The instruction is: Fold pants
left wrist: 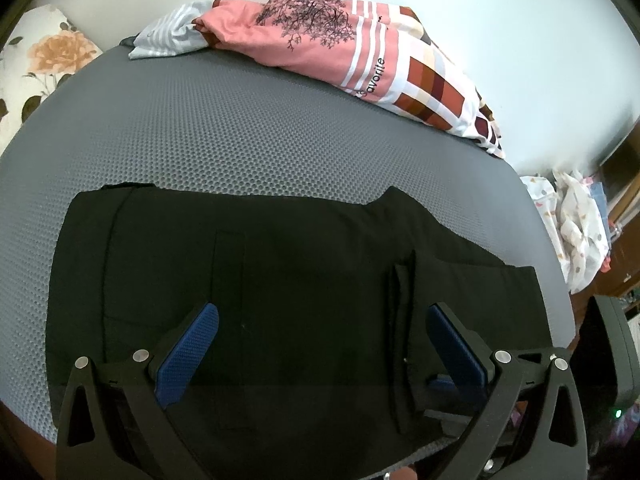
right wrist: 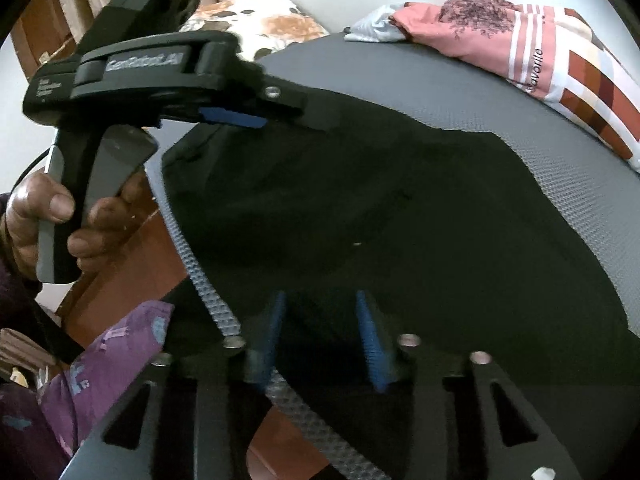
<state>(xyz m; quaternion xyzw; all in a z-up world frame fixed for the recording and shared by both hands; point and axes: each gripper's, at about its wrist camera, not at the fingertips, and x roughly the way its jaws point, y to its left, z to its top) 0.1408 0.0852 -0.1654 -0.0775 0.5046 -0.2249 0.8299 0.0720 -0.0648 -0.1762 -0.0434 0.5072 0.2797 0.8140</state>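
Observation:
Black pants lie folded flat on a grey honeycomb mat; they also show in the right wrist view. My left gripper hovers low over the near part of the pants with its blue pads wide apart and nothing between them. It also shows from the side in the right wrist view, held in a hand above the pants' left edge. My right gripper is partly open over the near edge of the pants, its blue pads apart, gripping nothing.
A pink patterned cloth and a striped cloth lie at the mat's far edge. A floral pillow is far left. White printed fabric hangs at right. A purple cloth and a wooden edge lie left of the mat.

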